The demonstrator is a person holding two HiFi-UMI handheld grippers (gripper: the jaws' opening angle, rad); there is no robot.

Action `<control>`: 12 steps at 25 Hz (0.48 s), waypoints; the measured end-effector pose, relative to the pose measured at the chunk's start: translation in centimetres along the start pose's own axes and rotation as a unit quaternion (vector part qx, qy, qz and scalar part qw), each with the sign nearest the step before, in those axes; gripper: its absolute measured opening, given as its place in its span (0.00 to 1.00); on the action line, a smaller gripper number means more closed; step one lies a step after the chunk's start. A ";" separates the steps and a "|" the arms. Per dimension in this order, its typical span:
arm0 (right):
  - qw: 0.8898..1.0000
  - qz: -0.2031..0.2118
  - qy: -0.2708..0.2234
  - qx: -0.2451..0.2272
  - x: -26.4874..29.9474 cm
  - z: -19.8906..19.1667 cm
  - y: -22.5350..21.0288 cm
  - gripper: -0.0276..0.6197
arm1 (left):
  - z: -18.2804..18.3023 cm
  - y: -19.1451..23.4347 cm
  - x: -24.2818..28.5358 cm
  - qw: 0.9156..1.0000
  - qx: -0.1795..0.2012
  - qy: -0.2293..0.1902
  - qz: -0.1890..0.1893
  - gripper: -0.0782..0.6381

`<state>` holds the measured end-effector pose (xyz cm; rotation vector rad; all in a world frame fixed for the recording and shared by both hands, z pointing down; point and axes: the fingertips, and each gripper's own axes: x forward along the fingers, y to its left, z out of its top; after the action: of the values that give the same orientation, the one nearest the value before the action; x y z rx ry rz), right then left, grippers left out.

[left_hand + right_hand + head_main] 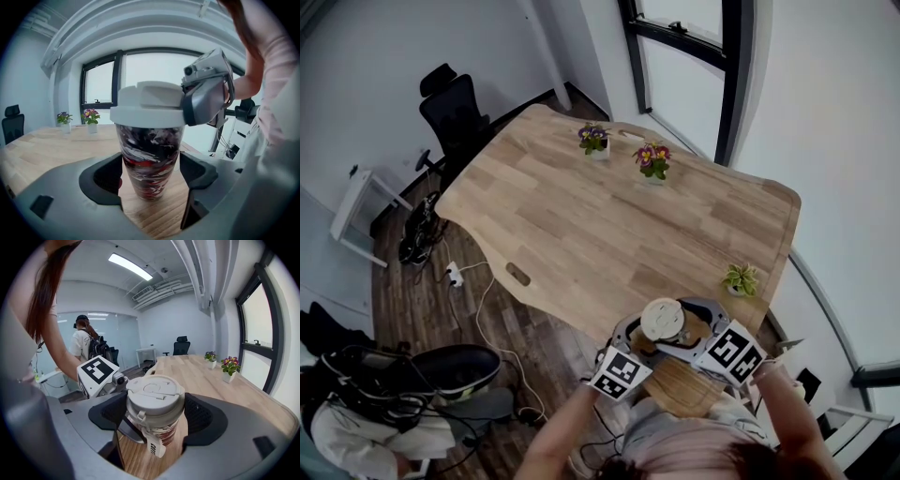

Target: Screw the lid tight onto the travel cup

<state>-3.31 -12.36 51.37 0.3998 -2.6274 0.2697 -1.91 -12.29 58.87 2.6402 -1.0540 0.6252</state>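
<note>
The travel cup (150, 159), marbled black, red and white, stands upright near the front edge of the wooden table (581, 225). Its white lid (154, 397) sits on top with a strap hanging at the front. My left gripper (151, 176) is open around the cup's lower body, with a gap at the right pad. My right gripper (155, 416) is open around the lid, its pads close on both sides. In the head view both grippers meet at the cup (661, 319), the left gripper (645, 337) low and the right gripper (673, 314) at lid height.
Two flowering pots (623, 148) stand at the table's far edge and a small green plant (739, 278) near its right corner. A black office chair (455, 108) is at the far left. Bags and cables (412, 375) lie on the floor. A person with a backpack (86, 345) stands across the room.
</note>
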 end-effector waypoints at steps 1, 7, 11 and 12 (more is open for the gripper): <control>1.000 0.000 -0.002 -0.001 0.0 0.0 0.0 0.57 | 0.0 0.1 0.1 1.000 0.006 0.000 0.007 0.61; 0.999 -0.028 -0.019 -0.001 0.0 0.1 -0.1 0.57 | 0.0 0.4 0.1 0.999 0.003 -0.009 0.036 0.61; 0.998 -0.060 -0.025 0.001 -0.1 0.0 -0.3 0.57 | 0.1 0.4 0.3 0.998 -0.004 -0.011 0.055 0.61; 0.997 -0.069 -0.026 0.003 -0.1 0.1 -0.3 0.57 | 0.2 0.4 0.3 0.998 -0.007 -0.012 0.061 0.61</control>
<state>-3.11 -12.64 51.29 0.5946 -2.6353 0.2248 -1.97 -12.85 58.84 2.5916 -1.2306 0.6086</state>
